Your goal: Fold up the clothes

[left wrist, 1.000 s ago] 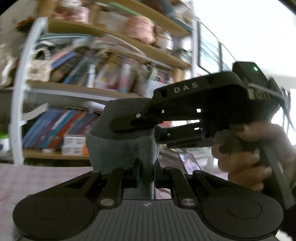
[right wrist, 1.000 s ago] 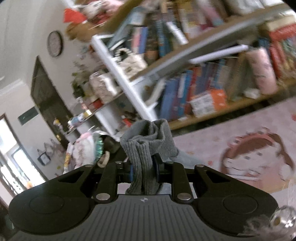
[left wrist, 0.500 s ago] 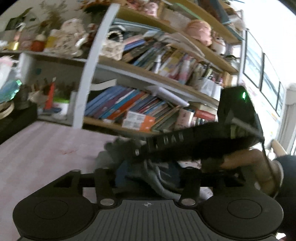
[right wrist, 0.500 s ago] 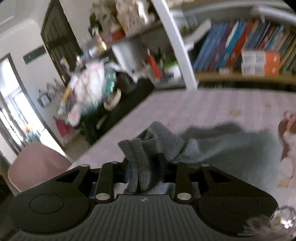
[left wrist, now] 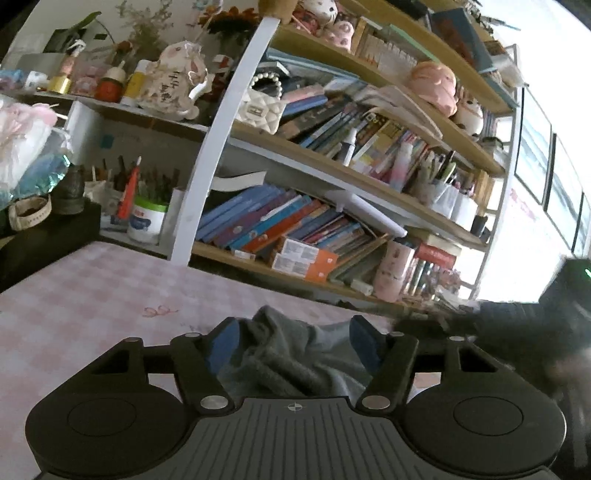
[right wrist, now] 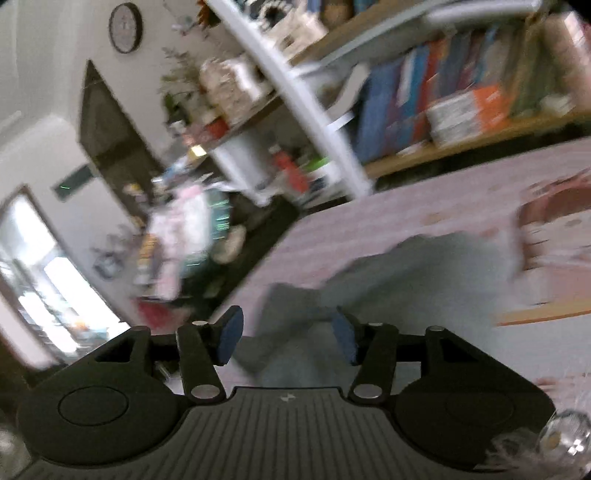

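Here, left gripper (left wrist: 293, 341) spread wide, blue pads (left wrist: 223, 341) on either side of a bunched grey garment (left wrist: 291, 354) on the pink checked cloth (left wrist: 74, 291), not pinching it. Right gripper (right wrist: 286, 332) likewise wide apart, holding nothing; grey garment (right wrist: 424, 266) lying blurred on the cloth beyond and beneath its tips. Bookshelf (left wrist: 332, 206) crammed with books behind. Wall clock (right wrist: 125, 27) up high in the right wrist view.
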Tool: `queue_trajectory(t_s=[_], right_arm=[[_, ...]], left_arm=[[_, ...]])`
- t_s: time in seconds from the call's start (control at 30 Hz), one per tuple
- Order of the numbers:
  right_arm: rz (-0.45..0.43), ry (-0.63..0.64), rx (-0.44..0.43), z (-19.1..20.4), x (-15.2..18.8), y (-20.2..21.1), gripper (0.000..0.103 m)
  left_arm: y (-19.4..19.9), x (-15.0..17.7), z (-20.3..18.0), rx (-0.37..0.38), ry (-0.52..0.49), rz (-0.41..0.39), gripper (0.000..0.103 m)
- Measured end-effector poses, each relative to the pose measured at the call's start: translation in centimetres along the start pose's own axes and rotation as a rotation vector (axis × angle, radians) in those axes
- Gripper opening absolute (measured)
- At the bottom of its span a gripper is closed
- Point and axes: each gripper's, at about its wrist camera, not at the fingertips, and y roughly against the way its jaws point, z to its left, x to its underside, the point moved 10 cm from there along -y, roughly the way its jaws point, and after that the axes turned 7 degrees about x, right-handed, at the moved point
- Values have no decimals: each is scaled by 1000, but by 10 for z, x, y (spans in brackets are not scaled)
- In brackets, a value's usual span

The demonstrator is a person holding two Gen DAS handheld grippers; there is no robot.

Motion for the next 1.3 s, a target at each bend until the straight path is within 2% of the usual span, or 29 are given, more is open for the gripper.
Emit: queue_trajectory(t_s=[0.13,0.17,0.2,0.23,0.27,0.33,0.37,0.43,0.5,0.53,0.6,0.63,0.67,0.73,0.77,0.8,0.83,0.9,0.97,1.03,1.07,1.13,1.2,1.3], right_arm=[[-38,130,200,-32,22,16,65],[-34,143,232,-39,29,17,66],[-19,139,251,-47,36,15,66],[4,125,255,-52,43,12,66],[29,106,249,-57,49,8,66],[63,82,240,-62,59,0,66],[69,77,237,-63,61,-3,66],[71,62,221,-63,63,-5,68],[70,38,200,-63,63,-6,71],[70,30,194,-62,62,-6,71],[69,12,181,-60,61,-6,72],[71,3,172,-59,61,-6,73],[72,-7,162,-59,60,-6,73],[73,-34,145,-60,57,-6,74],[75,-57,136,-63,54,-8,74],[78,-83,126,-65,51,-9,74],[79,-115,114,-69,48,-11,74],[82,-183,93,-75,43,-15,75],[113,-251,73,-81,43,-22,75],[134,-300,53,-83,44,-27,73],[134,-307,50,-84,44,-27,70],[132,-296,49,-85,44,-24,52],[126,-283,49,-86,44,-18,45],[106,-251,75,-95,45,1,44]], left_arm=[[-29,4,4,-62,-30,52,65],[-36,8,7,-93,-22,68,53],[-42,12,10,-109,-8,81,37],[-45,16,10,-112,-2,88,32],[-49,21,10,-115,4,95,18],[-44,17,9,-96,37,64,10],[-37,11,6,-57,71,28,8],[-19,-8,0,28,143,-56,8],[-16,-13,6,31,172,-63,8],[-21,-7,17,-9,169,-37,8],[-42,22,46,-104,185,84,10],[-46,33,56,-116,228,102,13],[-44,36,60,-110,266,79,17],[-39,30,55,-83,263,53,35],[-36,27,53,-70,261,41,67],[-33,23,50,-57,259,28,87],[-31,20,48,-43,257,16,87],[-36,23,45,-34,241,48,87],[-45,35,48,-77,245,123,85],[-52,44,50,-79,278,147,73],[-54,48,50,-66,301,151,67],[-54,48,45,-58,296,153,58],[-56,51,35,-33,295,164,52],[-60,58,12,34,301,194,49]])
